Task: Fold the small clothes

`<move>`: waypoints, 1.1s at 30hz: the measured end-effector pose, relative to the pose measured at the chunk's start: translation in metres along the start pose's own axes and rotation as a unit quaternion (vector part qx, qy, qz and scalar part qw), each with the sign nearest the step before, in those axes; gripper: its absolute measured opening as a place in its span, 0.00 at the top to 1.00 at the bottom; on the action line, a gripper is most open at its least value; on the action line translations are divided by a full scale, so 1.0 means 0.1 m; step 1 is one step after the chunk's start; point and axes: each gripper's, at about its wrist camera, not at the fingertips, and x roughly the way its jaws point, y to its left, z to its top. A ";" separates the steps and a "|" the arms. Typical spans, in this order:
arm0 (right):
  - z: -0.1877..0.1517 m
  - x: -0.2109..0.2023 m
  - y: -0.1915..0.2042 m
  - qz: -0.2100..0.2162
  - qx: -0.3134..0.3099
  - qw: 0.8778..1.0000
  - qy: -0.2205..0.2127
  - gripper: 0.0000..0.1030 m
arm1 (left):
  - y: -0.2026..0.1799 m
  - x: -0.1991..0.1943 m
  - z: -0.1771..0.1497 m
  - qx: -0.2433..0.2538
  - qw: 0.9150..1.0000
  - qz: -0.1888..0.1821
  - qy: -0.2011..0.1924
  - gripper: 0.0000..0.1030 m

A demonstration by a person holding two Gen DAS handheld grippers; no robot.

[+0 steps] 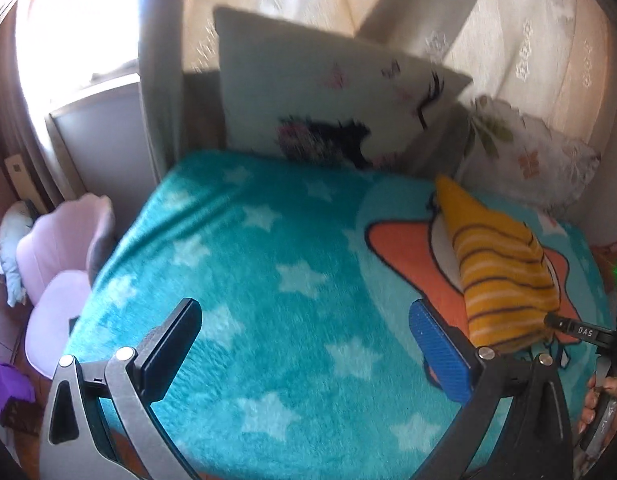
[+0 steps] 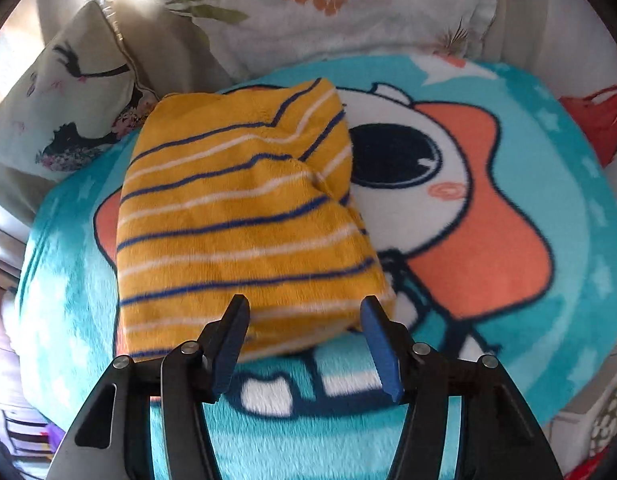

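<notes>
A small yellow garment point(image 2: 236, 216) with navy and white stripes lies folded on the turquoise star blanket point(image 2: 568, 184). It also shows at the right of the left wrist view point(image 1: 504, 272). My right gripper point(image 2: 304, 344) is open, its jaws just at the garment's near edge, holding nothing. My left gripper point(image 1: 308, 348) is open wide and empty above bare blanket point(image 1: 248, 260), to the left of the garment. The tip of the right gripper shows at the far right of the left wrist view point(image 1: 576, 330).
A cushion with a lash-and-flower print point(image 1: 332, 96) and a floral pillow point(image 2: 348, 4) lean at the bed's head. A pink shell-shaped chair point(image 1: 64, 256) stands off the bed's left edge. Curtains hang behind.
</notes>
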 end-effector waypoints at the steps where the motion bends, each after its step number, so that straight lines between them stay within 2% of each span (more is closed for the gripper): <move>1: -0.05 -0.06 0.04 -0.001 -0.004 1.000 -0.005 0.40 | -0.03 0.06 -0.02 0.002 1.000 -0.008 0.014 0.00; 6: -0.26 -0.20 0.28 -0.011 -0.041 0.999 -0.003 0.36 | -0.17 0.23 -0.15 0.020 0.998 -0.034 0.055 0.00; 18: -0.64 -0.07 0.80 0.006 -0.089 0.995 0.035 0.36 | -0.19 0.31 -0.38 0.045 0.993 -0.054 0.097 0.00; 33: -0.84 0.01 0.90 0.015 -0.081 0.995 0.050 0.35 | -0.18 0.35 -0.52 0.065 0.988 -0.057 0.125 0.00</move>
